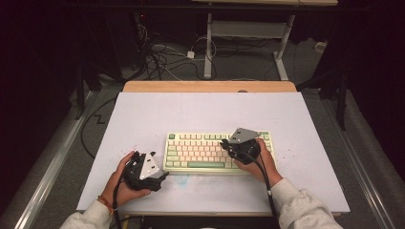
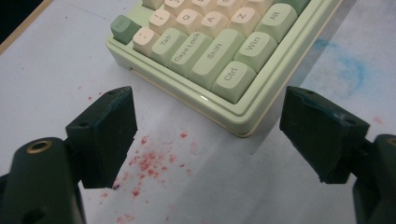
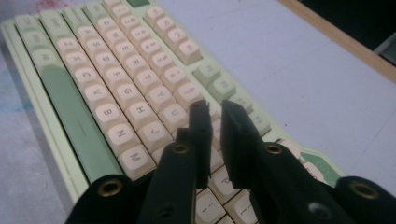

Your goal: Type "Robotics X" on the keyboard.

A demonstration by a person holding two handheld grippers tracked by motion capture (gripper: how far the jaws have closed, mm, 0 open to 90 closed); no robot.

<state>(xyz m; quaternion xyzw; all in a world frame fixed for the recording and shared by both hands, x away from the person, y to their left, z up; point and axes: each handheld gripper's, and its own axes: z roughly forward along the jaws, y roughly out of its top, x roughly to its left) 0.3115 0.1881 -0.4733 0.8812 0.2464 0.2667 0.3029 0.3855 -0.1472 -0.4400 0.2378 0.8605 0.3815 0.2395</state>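
Right gripper hovers over the right half of the mechanical keyboard, its jaws nearly together with only a thin gap and nothing between them; in the right gripper view the tips sit above the cream letter keys around U and I. Left gripper rests at the lower left of the high view, just beside the keyboard's near-left corner, jaws spread wide and empty. Red specks dot the white table below it.
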